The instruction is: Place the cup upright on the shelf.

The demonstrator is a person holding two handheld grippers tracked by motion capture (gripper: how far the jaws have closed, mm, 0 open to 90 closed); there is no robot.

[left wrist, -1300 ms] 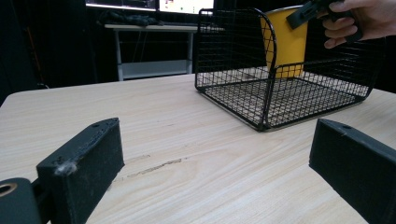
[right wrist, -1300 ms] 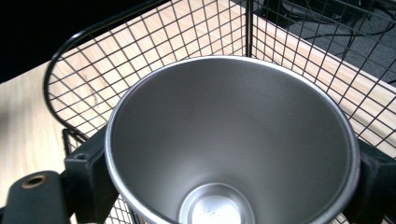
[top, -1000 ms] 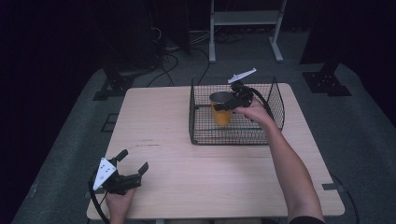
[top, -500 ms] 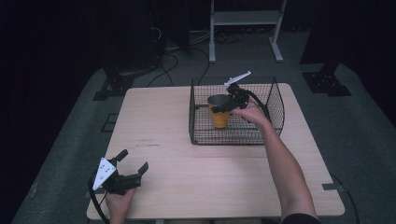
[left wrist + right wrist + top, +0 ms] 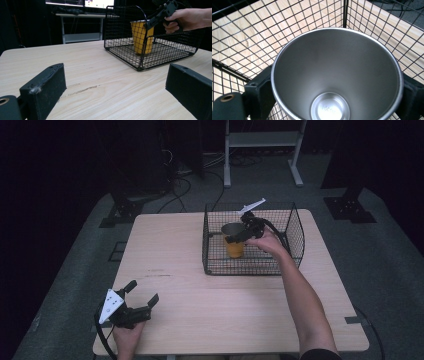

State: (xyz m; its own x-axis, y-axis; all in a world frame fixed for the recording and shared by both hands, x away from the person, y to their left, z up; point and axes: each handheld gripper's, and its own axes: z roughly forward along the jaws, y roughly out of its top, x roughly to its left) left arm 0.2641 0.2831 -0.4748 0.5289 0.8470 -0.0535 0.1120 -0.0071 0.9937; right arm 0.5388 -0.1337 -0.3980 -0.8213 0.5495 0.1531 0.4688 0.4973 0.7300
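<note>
While straddling the cup [image 5: 337, 57] at its rim, have just been opening: thus the jaws of the right gripper [image 5: 239, 235], one black pad at either side of the steel mouth. Cannot tell from the right gripper view whether those pads press on the wall or stand a hair clear of it. Held from behind by the right hand [image 5: 267, 243], reaching in over the rim of the wire basket [image 5: 296, 227].

Cup itself: orange outside, bare metal inside, upright on the basket floor, toward the left half and apart from the mesh walls. Basket on the far right part of the wooden table [image 5: 200, 310].

Over at the near left corner: left gripper [image 5: 142, 292], jaws wide apart with nothing between them, low over the bare wood, well apart from the basket.

Looks like the setting-down step, at the point of release. Next move, by that reading: spread the pads fully clear of the rim, then lift straight up and back over the basket wall without clipping cup or wire.

Writing: some embossed mark [image 5: 329, 108] on the cup's inner bottom, too blurred to read. No brand or label legible elsewhere.
</note>
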